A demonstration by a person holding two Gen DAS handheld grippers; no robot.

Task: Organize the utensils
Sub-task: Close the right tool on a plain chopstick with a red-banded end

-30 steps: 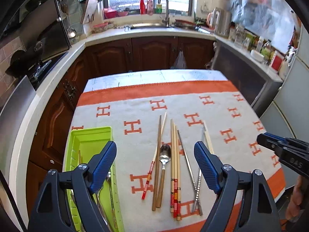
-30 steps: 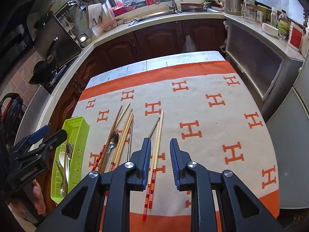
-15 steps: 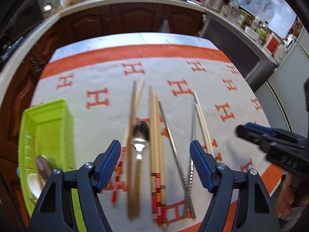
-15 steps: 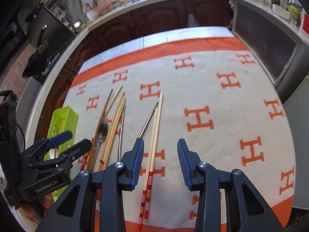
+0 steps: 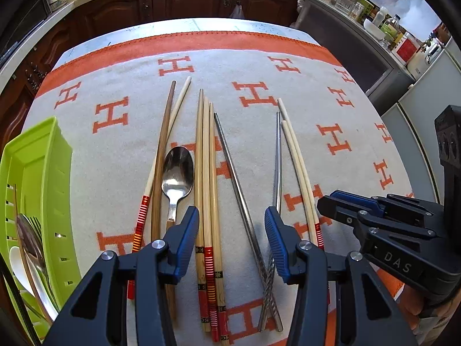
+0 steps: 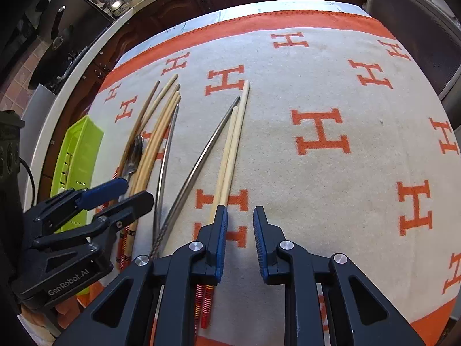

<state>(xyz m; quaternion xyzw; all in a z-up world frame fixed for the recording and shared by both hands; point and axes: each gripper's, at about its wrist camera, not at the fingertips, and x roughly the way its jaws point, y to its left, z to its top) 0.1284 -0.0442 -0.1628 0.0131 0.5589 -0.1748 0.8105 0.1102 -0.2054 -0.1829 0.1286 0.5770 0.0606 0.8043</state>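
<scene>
The left gripper (image 5: 232,240) hangs spread wide above three bamboo chopsticks (image 5: 205,173) and two crossed metal chopsticks (image 5: 245,216), grasping nothing. The right gripper (image 6: 240,240), parted and bare, hovers beside two pale chopsticks (image 6: 230,150) at its 11 o'clock. A green tray (image 5: 52,173) sits at 9 o'clock on the cloth (image 5: 331,101).

The left tongs (image 5: 232,242) hang low near the surface's front edge, jaws spread wide. The right tongs (image 6: 240,240), beside them, are tilted down, jaws parted narrowly, holding nothing.
</scene>
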